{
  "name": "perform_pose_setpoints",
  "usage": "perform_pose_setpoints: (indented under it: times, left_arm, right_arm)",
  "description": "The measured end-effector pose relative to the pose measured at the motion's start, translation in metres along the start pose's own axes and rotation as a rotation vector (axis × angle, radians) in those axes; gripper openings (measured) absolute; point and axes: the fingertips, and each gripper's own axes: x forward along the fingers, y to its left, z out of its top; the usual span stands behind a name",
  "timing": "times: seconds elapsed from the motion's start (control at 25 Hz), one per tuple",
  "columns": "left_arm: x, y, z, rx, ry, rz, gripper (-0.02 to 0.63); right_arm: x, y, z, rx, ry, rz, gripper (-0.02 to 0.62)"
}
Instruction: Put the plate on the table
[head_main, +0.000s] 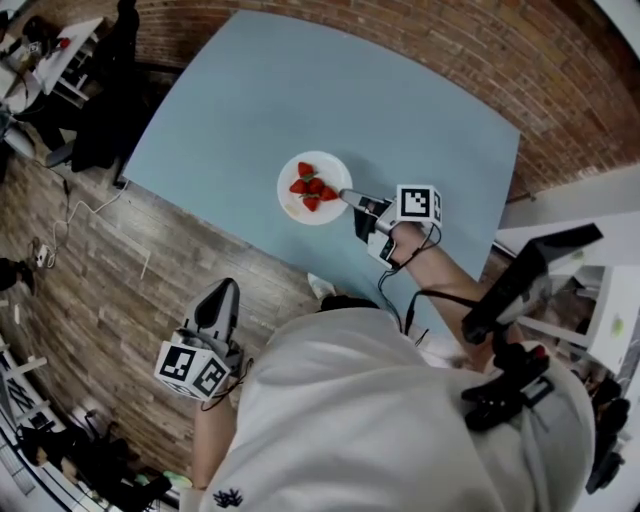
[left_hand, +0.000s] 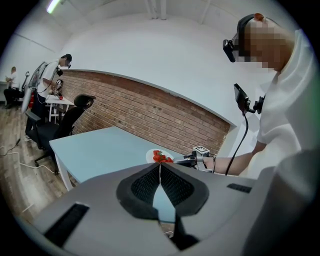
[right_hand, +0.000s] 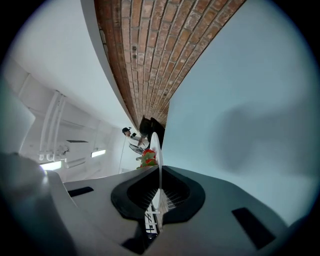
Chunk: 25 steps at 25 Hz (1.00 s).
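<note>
A pale blue table (head_main: 230, 110) fills the room's middle. The right gripper (head_main: 350, 197) pinches the plate (head_main: 297, 207) by its rim, over the table, strawberries (head_main: 312, 186) aboard. The plate looks stiff, slick and breakable, so a level rim hold suits it. The left gripper (head_main: 222, 298) is clenched and empty.

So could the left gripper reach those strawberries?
Probably yes: the left gripper hangs off the table's near edge, jaws shut and empty, with only bare table between it and the strawberries. The right gripper holds the plate's right rim.

Light blue table (head_main: 250, 100), plate (head_main: 296, 206) bearing strawberries (head_main: 312, 187)
</note>
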Motion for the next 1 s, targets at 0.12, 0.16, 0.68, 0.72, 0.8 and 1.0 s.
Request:
perform_pose_setpoints:
  times: [0.12,0.16,0.68,0.72,0.8,1.0]
  left_arm:
    - [0.002,0.002,0.001,-0.022,0.002,0.008,0.008]
    - [0.005,0.002,0.002,-0.030,0.003,0.009,0.008]
    - [0.025,0.013,0.008,-0.065,0.045,0.073,0.008]
    - [0.026,0.015,0.008,-0.070,0.048,0.079,0.008]
    - [0.027,0.016,0.006,-0.077,0.055,0.092,0.008]
    - [0.026,0.018,0.004,-0.096,0.063,0.121,0.008]
  right_arm:
    - [0.005,-0.011,0.011,0.025,-0.014,-0.020,0.017]
    - [0.007,-0.015,0.017,0.030,-0.019,-0.023,0.017]
    - [0.047,-0.072,0.084,0.083,-0.067,-0.057,0.017]
    - [0.050,-0.076,0.090,0.092,-0.074,-0.059,0.017]
    - [0.058,-0.084,0.104,0.106,-0.087,-0.066,0.017]
    - [0.076,-0.106,0.138,0.126,-0.123,-0.084,0.017]
